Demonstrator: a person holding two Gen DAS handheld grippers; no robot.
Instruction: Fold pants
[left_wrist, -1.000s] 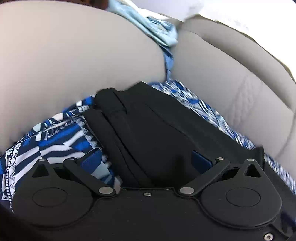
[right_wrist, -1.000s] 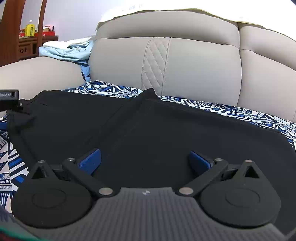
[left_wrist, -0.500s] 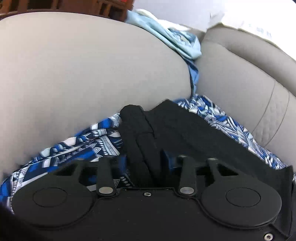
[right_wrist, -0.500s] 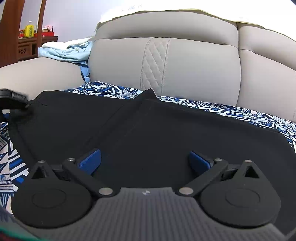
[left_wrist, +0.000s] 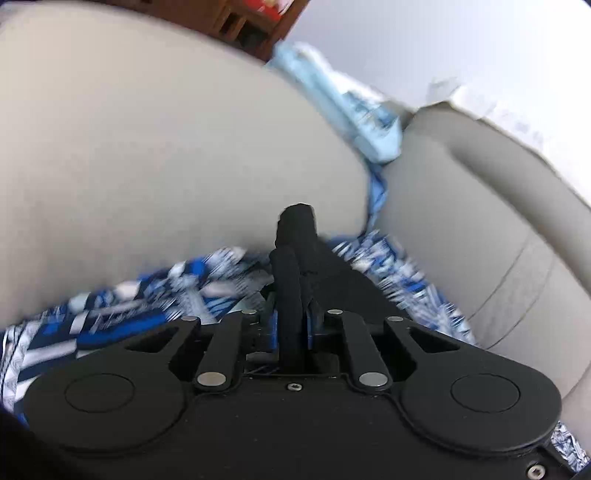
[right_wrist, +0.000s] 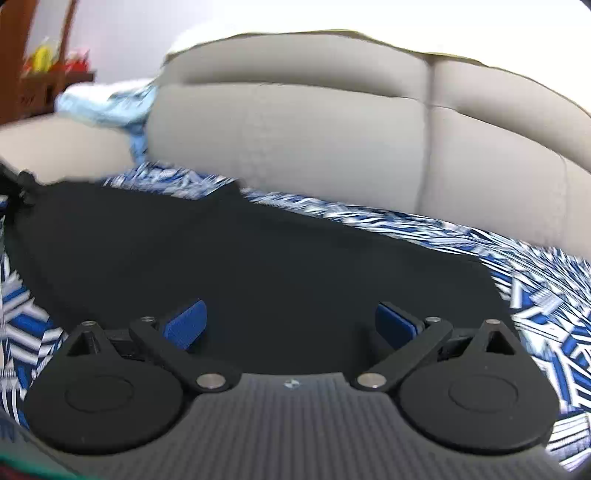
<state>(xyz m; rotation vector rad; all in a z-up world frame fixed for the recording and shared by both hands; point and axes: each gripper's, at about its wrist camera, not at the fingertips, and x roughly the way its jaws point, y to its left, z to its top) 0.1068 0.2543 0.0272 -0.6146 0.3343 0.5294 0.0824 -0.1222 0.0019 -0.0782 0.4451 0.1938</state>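
Note:
Black pants (right_wrist: 258, 258) lie spread flat on a blue-and-white patterned cloth (right_wrist: 546, 280) on the sofa seat. My left gripper (left_wrist: 291, 325) has a bunched fold of the pants (left_wrist: 295, 236) at their left end between its blue pads. Its jaws are closing and press on the fabric, which sticks up beyond the fingertips. My right gripper (right_wrist: 290, 325) hovers low over the near edge of the pants. It is open, with only flat cloth beneath and nothing between its blue pads (right_wrist: 184, 325). Both views are blurred by motion.
The beige sofa backrest (right_wrist: 295, 147) stands behind the pants and the armrest (left_wrist: 166, 166) rises at the left. A light blue garment (right_wrist: 107, 103) is draped over the armrest. Wooden furniture (right_wrist: 44, 81) stands beyond the sofa at the far left.
My left gripper went from wide open to closed on the bunched end of the pants and tilted upward. My right gripper slid sideways over the pants, still open.

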